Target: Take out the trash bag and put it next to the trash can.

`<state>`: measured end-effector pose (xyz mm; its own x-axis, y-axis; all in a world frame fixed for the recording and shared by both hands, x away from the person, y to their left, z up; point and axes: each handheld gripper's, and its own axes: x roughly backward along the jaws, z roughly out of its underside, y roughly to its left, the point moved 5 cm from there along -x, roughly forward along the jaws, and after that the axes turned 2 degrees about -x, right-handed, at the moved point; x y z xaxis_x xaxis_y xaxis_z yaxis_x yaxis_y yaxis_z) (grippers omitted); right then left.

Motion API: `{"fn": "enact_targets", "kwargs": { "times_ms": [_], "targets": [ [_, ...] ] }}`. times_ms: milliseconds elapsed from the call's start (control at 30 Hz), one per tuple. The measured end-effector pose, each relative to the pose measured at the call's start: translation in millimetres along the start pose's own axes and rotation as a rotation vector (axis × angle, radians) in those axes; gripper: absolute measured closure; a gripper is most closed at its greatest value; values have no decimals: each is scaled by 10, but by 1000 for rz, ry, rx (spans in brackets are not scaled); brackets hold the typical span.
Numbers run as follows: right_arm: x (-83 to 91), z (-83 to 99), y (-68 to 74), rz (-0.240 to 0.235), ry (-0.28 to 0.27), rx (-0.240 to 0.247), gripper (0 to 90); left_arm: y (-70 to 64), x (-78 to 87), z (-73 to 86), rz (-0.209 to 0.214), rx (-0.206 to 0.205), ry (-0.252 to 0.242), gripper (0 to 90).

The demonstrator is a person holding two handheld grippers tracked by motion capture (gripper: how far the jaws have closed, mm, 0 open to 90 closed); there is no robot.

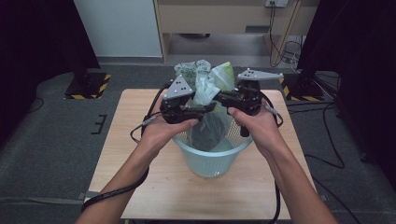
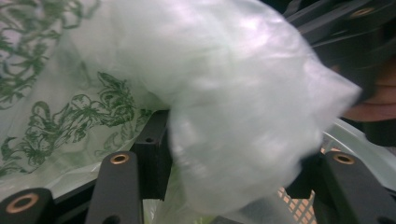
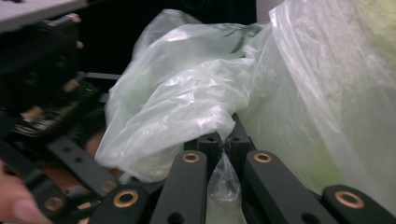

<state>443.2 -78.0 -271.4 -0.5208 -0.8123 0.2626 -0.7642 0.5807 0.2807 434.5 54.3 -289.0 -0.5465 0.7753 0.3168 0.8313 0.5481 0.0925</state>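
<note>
Plastic bag [image 1: 205, 86] over the blue basket [image 1: 210, 161]: our right gripper [image 3: 223, 144] fingers pinch it tight, left gripper [image 2: 233, 154] fingers spread around it.

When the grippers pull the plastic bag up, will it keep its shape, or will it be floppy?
Probably floppy: the plastic bag is thin, see-through and crumpled into folds above the basket. It likely weighs little. It may slip, so the right gripper, with its jaws closed on a pinched fold, looks surer than the left gripper.
</note>
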Motion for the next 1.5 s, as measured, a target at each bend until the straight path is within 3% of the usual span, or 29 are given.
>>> {"fn": "enact_targets", "kwargs": {
  "times_ms": [233, 600, 733, 867, 1067, 1233, 1300, 1400, 1433, 1500],
  "targets": [
    [-32, -51, 178, -49, 3, 12, 892, 3, -35, -26, -19, 2, -15, 463],
    [-53, -59, 251, -83, 2, -5, 892, 27, -59, -10, -22, 21, -15, 467],
    [-52, -75, 297, -118, -5, -24, 892, 15, -72, -2, -24, 16, -8, 475],
    [-70, -81, 302, -114, 6, -25, 892, -15, -70, -4, -24, 9, -8, 578],
    [-49, -88, 290, -119, -8, -41, 888, -23, -43, -22, -24, 15, 0, 848],
    [-31, -91, 272, -123, -13, -57, 875, -38, -47, -37, -46, 6, 7, 876],
    [-15, -92, 263, -121, -15, -59, 844, -34, -40, -42, -62, 7, 4, 879],
    [39, -98, 222, -79, -27, -63, 703, -8, -18, -54, -90, 13, -1, 882],
    [39, -98, 222, -79, -27, -63, 703, -8, -18, -54, -90, 13, -1, 883],
    [88, -92, 183, -44, -44, -51, 576, 11, 0, -62, -103, 20, -1, 884]
  ]
}}
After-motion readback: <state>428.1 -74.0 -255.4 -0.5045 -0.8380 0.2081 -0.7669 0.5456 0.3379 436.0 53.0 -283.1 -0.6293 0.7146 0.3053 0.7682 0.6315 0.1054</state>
